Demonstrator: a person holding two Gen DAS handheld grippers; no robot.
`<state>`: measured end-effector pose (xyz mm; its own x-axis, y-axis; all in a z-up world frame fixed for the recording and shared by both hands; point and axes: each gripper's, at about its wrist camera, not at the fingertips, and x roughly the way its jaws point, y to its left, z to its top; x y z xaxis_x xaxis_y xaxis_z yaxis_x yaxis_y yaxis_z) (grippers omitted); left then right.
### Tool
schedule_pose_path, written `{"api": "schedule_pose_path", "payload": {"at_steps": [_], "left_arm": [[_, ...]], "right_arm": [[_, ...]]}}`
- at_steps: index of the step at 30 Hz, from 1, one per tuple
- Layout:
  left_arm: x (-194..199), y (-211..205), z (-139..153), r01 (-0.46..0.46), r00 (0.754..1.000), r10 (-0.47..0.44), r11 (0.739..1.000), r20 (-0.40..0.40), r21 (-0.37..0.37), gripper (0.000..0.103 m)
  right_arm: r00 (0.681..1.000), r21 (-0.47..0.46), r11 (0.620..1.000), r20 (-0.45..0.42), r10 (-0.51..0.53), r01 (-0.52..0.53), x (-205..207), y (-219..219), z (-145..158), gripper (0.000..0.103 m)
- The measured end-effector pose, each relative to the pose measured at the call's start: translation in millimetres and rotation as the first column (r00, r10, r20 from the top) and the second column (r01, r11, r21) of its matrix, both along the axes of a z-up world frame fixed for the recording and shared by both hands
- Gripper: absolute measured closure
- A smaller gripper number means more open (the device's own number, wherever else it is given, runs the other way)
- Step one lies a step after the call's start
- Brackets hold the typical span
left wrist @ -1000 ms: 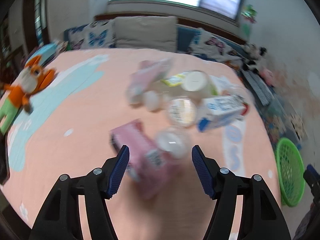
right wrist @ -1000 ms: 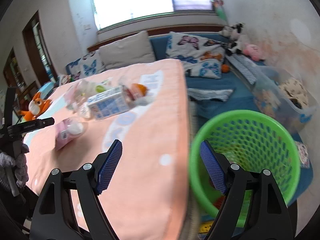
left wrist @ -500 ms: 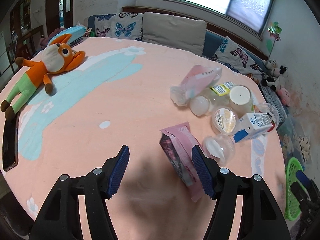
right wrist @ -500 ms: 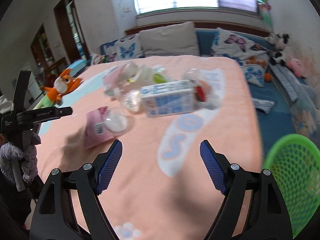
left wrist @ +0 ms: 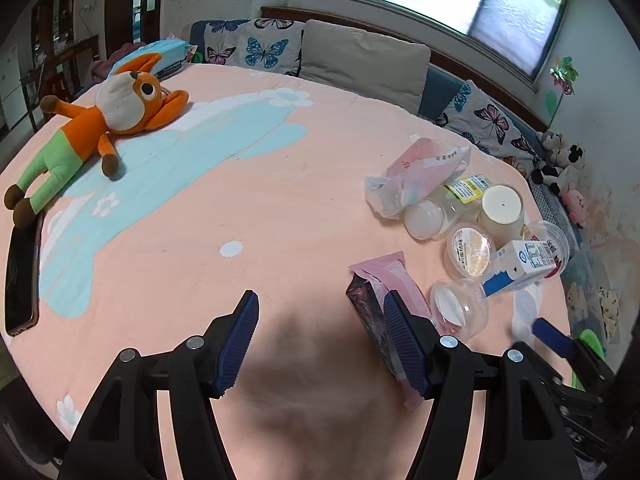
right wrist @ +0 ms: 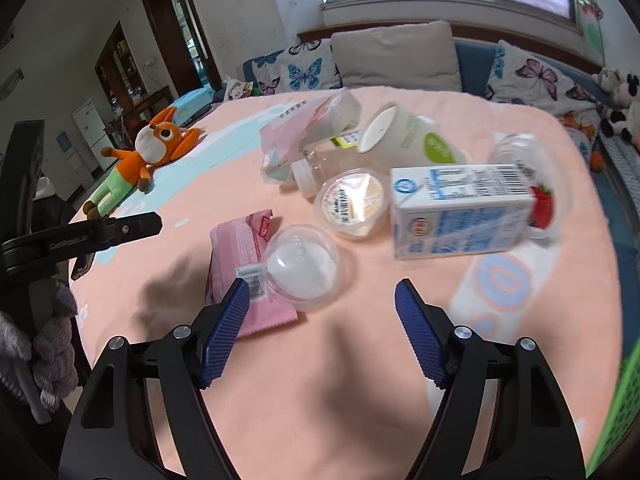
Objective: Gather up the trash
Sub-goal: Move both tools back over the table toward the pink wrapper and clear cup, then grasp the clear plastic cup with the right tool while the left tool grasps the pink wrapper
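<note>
Trash lies in a cluster on the pink bed cover: a pink snack packet (right wrist: 240, 256), a clear round tub (right wrist: 302, 266), a lidded pudding cup (right wrist: 352, 202), a blue-white milk carton (right wrist: 460, 210), a white paper cup (right wrist: 400, 136) and a pink plastic bag (right wrist: 304, 128). My right gripper (right wrist: 322, 330) is open and empty, just short of the clear tub. My left gripper (left wrist: 320, 340) is open and empty; its right finger sits in front of the pink packet (left wrist: 380, 300). The green basket (right wrist: 624, 396) shows at the right edge.
An orange plush fox (left wrist: 100, 128) lies on the far left of the bed. A dark phone (left wrist: 20, 280) lies at the left edge. Pillows (left wrist: 360, 64) line the back under the window. Soft toys (left wrist: 560, 160) sit at the right.
The right gripper has swung left from the green basket to the trash cluster and closed in on the clear tub. The left gripper has pulled back and turned left. Both stay open.
</note>
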<state>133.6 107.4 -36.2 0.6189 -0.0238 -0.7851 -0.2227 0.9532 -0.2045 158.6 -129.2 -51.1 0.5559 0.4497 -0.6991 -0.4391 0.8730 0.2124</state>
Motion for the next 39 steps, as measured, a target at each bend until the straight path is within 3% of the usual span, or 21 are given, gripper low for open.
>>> {"api": "schedule_pose_path", "payload": {"at_steps": [14,18,21,30,39], "left_arm": [[5.9,0.8,-7.7,-0.001,1.0,0.0,1.0,-0.024,-0.024,0.04],[10.0,-2.2,-10.5,0.004,0.999,-0.005,0.999,-0.035,-0.038,0.04],[13.6,-5.0,-13.6,0.004,0.999,-0.006,0.999,-0.046,-0.047,0.04],[24.7,-19.6,-25.5,0.01,0.997,-0.018,0.995,-0.081,-0.095,0.04],[44.6,-38.8,-37.2,0.009,0.994,-0.02,0.995,-0.108,-0.102,0.034]], "right_arm": [[0.999,-0.016,1.0,-0.048,0.015,-0.016,33.1,31.0,-25.2,0.033],[0.998,-0.019,1.0,-0.062,0.014,-0.016,37.9,34.0,-31.9,0.045],[0.998,-0.014,1.0,-0.065,0.009,-0.01,36.5,32.6,-32.9,0.046],[0.999,-0.014,1.0,-0.041,-0.006,0.006,17.8,8.9,-18.7,0.046],[0.998,-0.01,0.998,0.001,-0.062,0.062,-10.4,-31.3,-0.8,0.046]]}}
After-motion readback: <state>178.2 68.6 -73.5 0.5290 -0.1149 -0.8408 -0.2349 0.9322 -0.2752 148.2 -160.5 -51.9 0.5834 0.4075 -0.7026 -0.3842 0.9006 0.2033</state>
